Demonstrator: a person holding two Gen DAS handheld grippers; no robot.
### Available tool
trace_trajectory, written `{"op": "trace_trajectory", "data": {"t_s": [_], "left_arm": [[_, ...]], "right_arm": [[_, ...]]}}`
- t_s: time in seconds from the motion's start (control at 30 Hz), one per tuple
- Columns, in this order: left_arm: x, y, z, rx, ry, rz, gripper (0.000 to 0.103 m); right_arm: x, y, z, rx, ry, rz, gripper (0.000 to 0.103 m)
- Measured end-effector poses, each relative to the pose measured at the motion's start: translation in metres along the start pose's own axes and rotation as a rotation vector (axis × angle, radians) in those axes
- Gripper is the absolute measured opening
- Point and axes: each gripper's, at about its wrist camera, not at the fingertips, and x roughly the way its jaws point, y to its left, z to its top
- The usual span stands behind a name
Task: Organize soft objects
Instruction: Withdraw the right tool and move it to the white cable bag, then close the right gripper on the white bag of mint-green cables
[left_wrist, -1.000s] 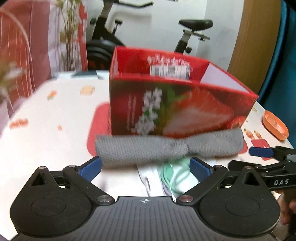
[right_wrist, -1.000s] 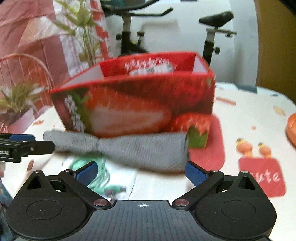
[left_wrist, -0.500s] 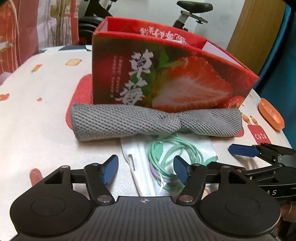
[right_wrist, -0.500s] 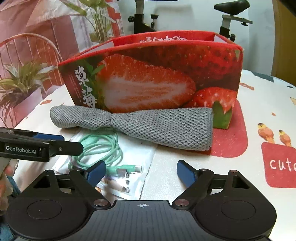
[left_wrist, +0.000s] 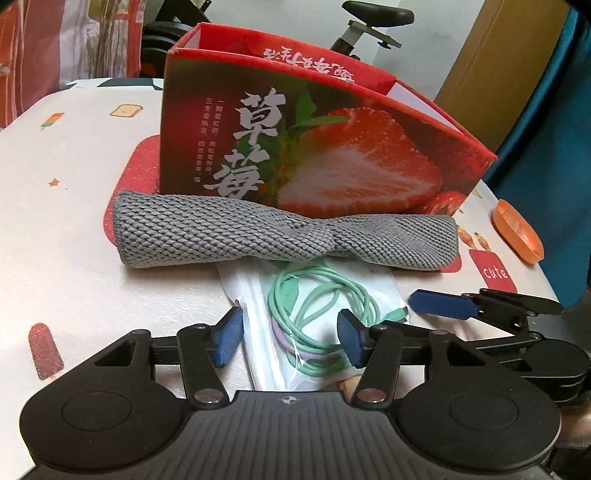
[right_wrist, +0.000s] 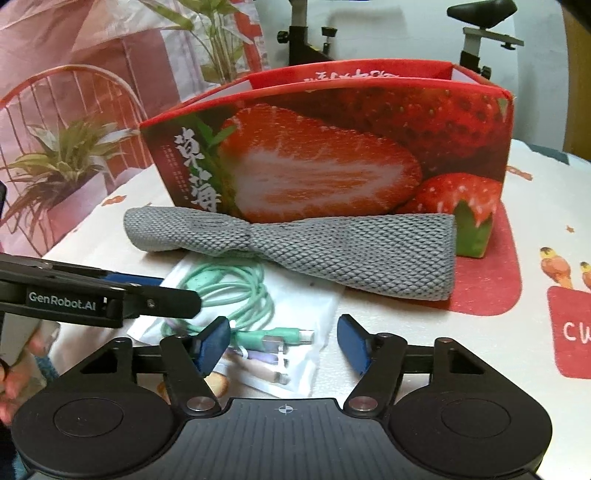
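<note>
Grey knitted cloth (left_wrist: 284, 230), rolled and pinched near its middle, lies across the centre of both views on the patterned tablecloth (left_wrist: 66, 236), right against the foot of the red strawberry box (left_wrist: 321, 147). One end overlaps a red patch of the tablecloth print.

Clear plastic bag (left_wrist: 258, 295) holding a coiled mint-green cable (left_wrist: 321, 306) lies in front of the cloth, lower centre of frame; its far edge appears tucked under the cloth. Plug ends of the cable visible in the right wrist view, lower centre.

Left gripper (left_wrist: 290, 336): jaws apart, have just been closing. The bag lies below and between the blue pads; pads not pressing on it.

Right gripper (right_wrist: 282, 341): jaws apart, also just been closing. Its left pad sits over the bag's corner near the plugs; contact cannot be told.

Each gripper shows in the other's view: right one at the right edge of the left wrist view, left one at the left edge of the right wrist view.

Orange dish (left_wrist: 517, 232) at far right. Potted plant (right_wrist: 62, 158) at left of right wrist view.
</note>
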Motion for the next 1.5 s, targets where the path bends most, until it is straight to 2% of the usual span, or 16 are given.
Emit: {"op": "trace_trajectory", "data": {"t_s": [0.27,0.33,0.4,0.43,0.6,0.67,0.87,0.93,1.0,1.17,1.4,1.5], "left_arm": [[0.002,-0.001,0.0,-0.012,0.013,-0.053,0.057],[0.002,-0.004,-0.001,0.008,0.019,-0.045,0.056],[0.003,-0.004,0.0,0.004,0.023,-0.054,0.056],[0.002,-0.002,0.0,-0.005,0.025,-0.062,0.055],[0.001,0.008,-0.001,-0.05,0.029,-0.071,0.035],[0.001,0.013,-0.001,-0.072,0.028,-0.078,0.033],[0.004,0.011,0.0,-0.067,0.018,-0.072,0.033],[0.005,0.013,0.0,-0.074,0.015,-0.076,0.033],[0.005,0.013,0.0,-0.074,0.014,-0.073,0.031],[0.006,0.012,0.0,-0.076,0.008,-0.078,0.03],[0.004,0.012,0.0,-0.082,0.021,-0.095,0.03],[0.005,0.011,0.0,-0.086,0.026,-0.102,0.03]], "right_arm": [[-0.001,-0.002,0.001,0.039,0.008,0.04,0.061],[-0.001,-0.003,0.001,0.055,0.009,0.053,0.061],[-0.002,-0.003,0.002,0.06,0.011,0.058,0.056],[-0.002,-0.004,0.003,0.063,0.013,0.057,0.055],[-0.004,-0.018,0.003,0.157,0.008,0.075,0.043],[-0.004,-0.02,0.003,0.166,0.008,0.071,0.039],[-0.002,-0.023,0.002,0.195,0.002,0.074,0.039],[0.0,-0.022,0.002,0.176,0.002,0.065,0.032],[-0.001,-0.019,0.004,0.142,0.008,0.03,0.031],[-0.001,-0.023,0.003,0.184,-0.001,0.026,0.034],[-0.006,-0.033,-0.001,0.306,0.0,0.097,0.033],[-0.009,-0.034,0.0,0.321,0.002,0.115,0.033]]}}
